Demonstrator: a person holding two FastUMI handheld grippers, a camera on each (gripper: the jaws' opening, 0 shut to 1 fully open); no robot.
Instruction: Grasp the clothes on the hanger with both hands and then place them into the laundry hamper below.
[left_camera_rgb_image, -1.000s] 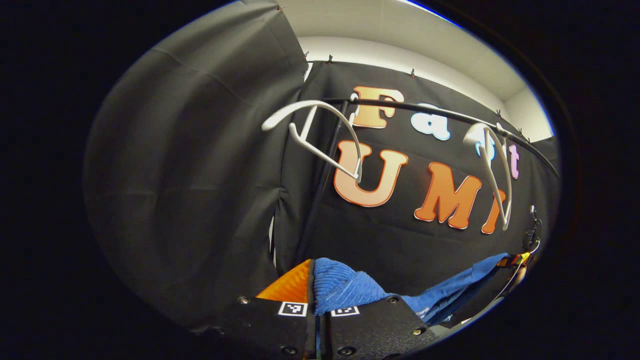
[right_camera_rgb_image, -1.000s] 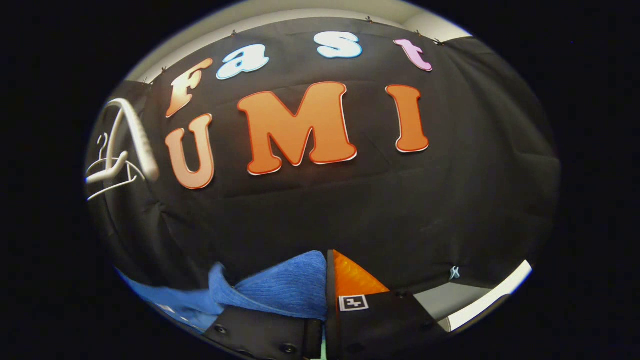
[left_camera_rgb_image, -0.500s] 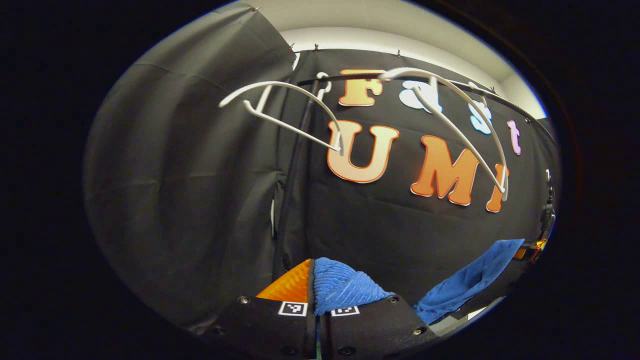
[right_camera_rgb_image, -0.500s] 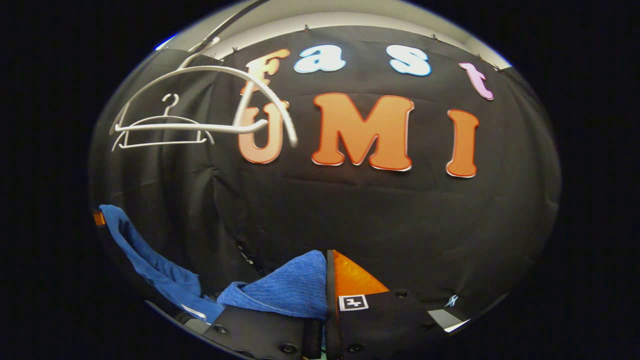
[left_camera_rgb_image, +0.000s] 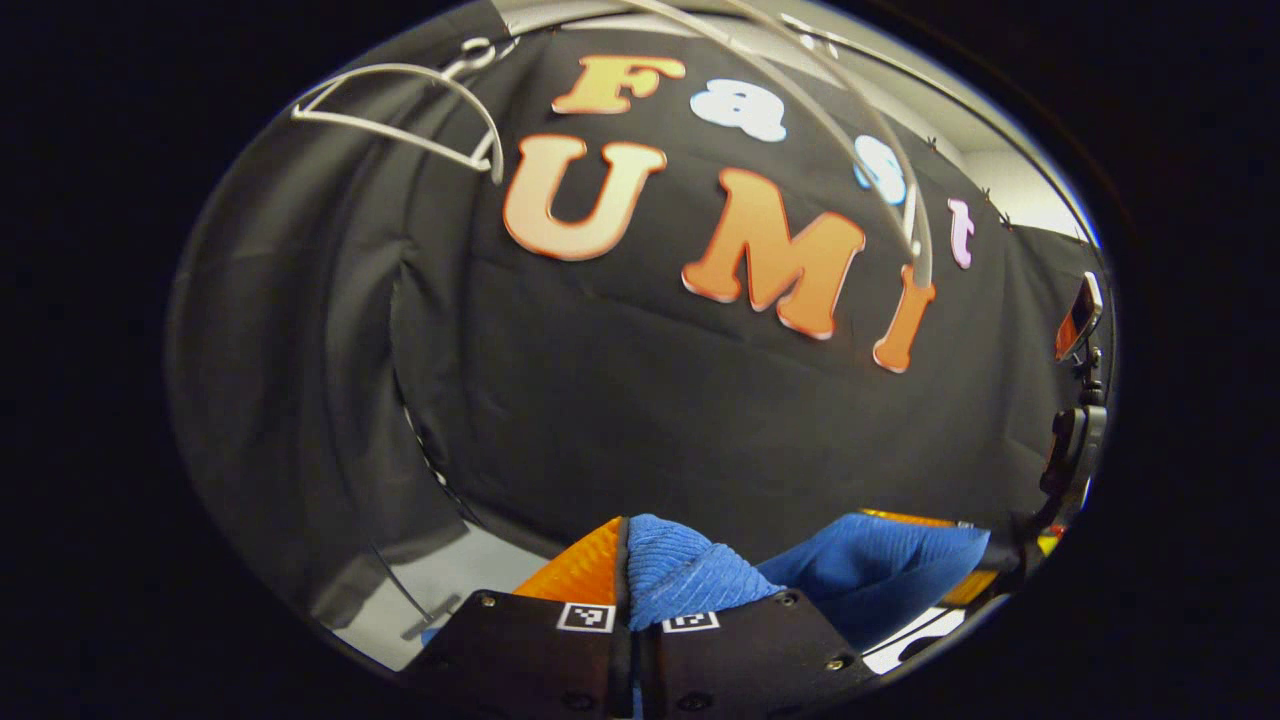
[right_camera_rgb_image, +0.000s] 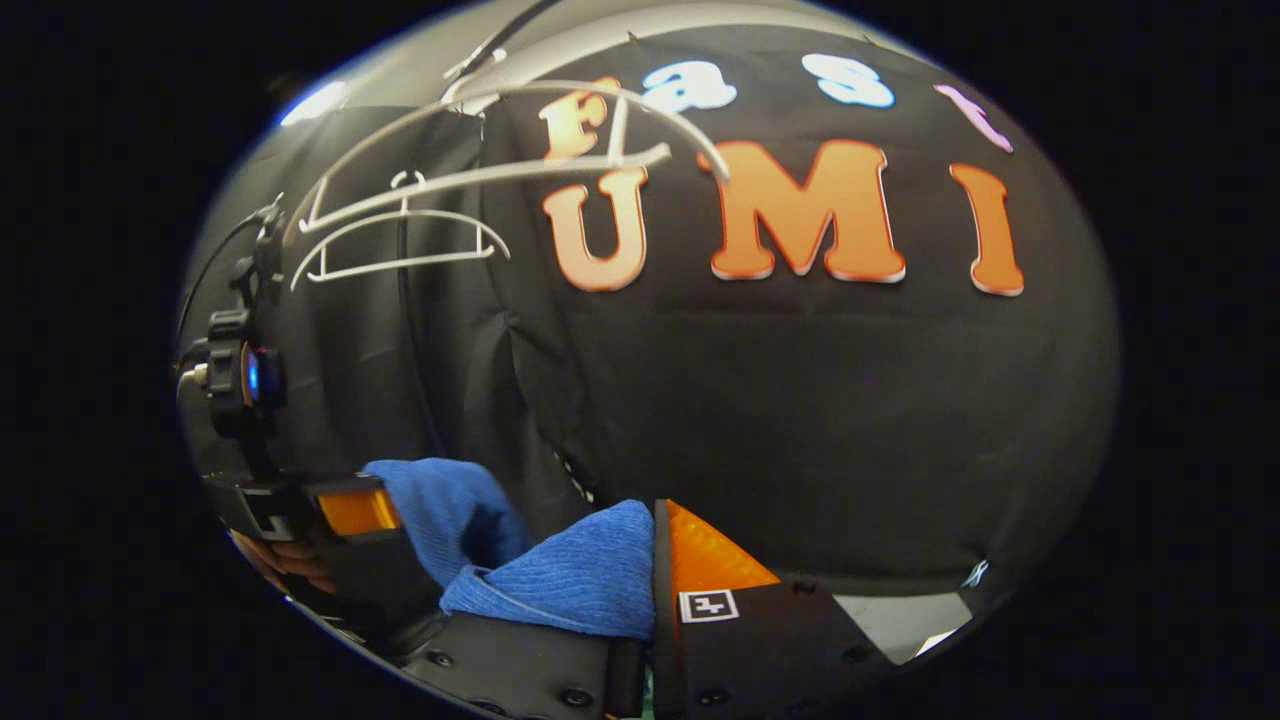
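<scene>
In the left gripper view, the left gripper (left_camera_rgb_image: 628, 575) pinches a blue ribbed cloth garment (left_camera_rgb_image: 690, 575) below two bare white plastic hangers (left_camera_rgb_image: 400, 105). In the right gripper view, the right gripper (right_camera_rgb_image: 652, 570) clamps the garment's other bunched end, the left gripper just beside it.

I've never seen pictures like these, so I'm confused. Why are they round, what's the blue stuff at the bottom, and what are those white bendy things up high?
A person holds a pinching tool, called a gripper, in each hand. A little camera rides on each one, and its wide lens makes the picture round. One picture is taken from the left gripper, the other from the right gripper. The blue stuff is a cloth: both grippers are pinching it, one at each end. In the right gripper view you can see the other gripper farther off. The white bendy things are bare hangers hanging up high. The hamper isn't seen here.
</scene>
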